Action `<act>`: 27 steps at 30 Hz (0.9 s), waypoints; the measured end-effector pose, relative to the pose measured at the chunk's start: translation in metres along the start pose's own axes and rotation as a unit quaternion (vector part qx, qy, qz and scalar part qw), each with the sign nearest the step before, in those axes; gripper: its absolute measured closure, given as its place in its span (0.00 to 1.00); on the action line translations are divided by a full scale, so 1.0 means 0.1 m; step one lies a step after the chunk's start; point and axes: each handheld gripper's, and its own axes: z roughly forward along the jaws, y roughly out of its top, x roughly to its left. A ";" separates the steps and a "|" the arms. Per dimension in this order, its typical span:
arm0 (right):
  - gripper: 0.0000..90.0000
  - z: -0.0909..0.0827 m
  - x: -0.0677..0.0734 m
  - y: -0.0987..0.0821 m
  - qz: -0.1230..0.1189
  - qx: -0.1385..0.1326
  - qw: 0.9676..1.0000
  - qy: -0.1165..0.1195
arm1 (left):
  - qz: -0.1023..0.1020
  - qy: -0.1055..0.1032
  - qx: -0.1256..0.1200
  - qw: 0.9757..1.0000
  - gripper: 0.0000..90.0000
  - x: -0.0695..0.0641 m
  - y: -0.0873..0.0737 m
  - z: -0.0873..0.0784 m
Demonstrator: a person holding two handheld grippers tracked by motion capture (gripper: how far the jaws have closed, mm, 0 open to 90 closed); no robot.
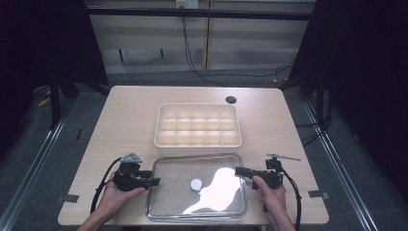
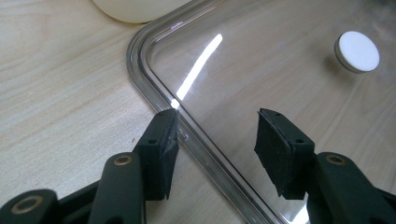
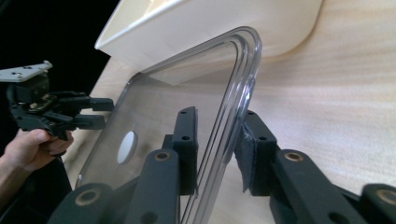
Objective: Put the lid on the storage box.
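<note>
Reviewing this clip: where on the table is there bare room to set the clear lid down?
Bare wood lies left of the compartment tray, right of it out to the table edge, and behind it around the dark hole. The near middle is crowded: the clear lid lies there with the left gripper and right gripper straddling its side edges.

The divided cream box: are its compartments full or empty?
Empty. In the high view every compartment of the cream box shows only bare floor; its clear lid lies off, beside it.
</note>
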 end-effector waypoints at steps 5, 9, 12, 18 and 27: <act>0.81 -0.03 0.07 0.01 -0.012 -0.013 1.000 0.014 | 0.005 0.008 0.000 1.000 0.50 0.00 0.00 -0.01; 0.82 -0.04 0.07 0.01 -0.016 -0.016 1.000 0.019 | -0.002 0.007 -0.006 1.000 0.47 0.01 -0.01 -0.01; 0.82 -0.05 0.09 0.01 -0.020 -0.026 0.999 0.018 | -0.003 0.009 -0.004 1.000 0.45 0.01 -0.01 -0.01; 0.84 -0.06 0.12 0.03 -0.027 -0.041 0.998 0.028 | -0.029 -0.022 -0.010 0.999 0.40 0.07 -0.01 -0.02; 0.83 -0.06 0.13 0.03 -0.036 -0.032 0.999 0.013 | -0.038 -0.048 -0.003 0.998 0.43 0.07 -0.01 -0.02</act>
